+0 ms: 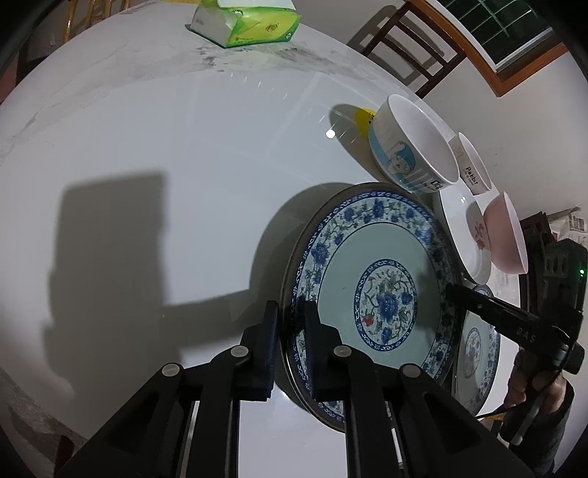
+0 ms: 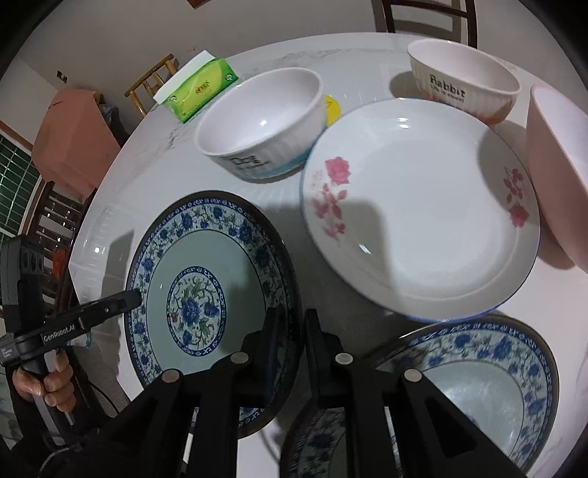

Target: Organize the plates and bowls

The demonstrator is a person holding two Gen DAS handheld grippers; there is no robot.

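Note:
A blue-and-white floral plate (image 1: 382, 279) (image 2: 205, 272) is held between both grippers. My left gripper (image 1: 292, 312) is shut on its left rim, and it also shows in the right wrist view (image 2: 128, 296). My right gripper (image 2: 292, 320) is shut on the opposite rim, and it also shows in the left wrist view (image 1: 455, 292). A second blue floral plate (image 2: 470, 382) (image 1: 477, 349) lies by it. A white plate with pink roses (image 2: 422, 209) (image 1: 463, 217) lies beyond. Three bowls stand behind: a white and blue one (image 2: 261, 125) (image 1: 411, 147), a "Rabbit" one (image 2: 463, 81) (image 1: 474, 165) and a pink one (image 2: 558, 165) (image 1: 507, 235).
A green tissue pack (image 1: 246, 22) (image 2: 198, 88) lies at the far side of the round white table (image 1: 147, 147). A yellow item (image 2: 332, 106) peeks out behind the blue bowl. Wooden chairs (image 1: 411, 47) stand around the table.

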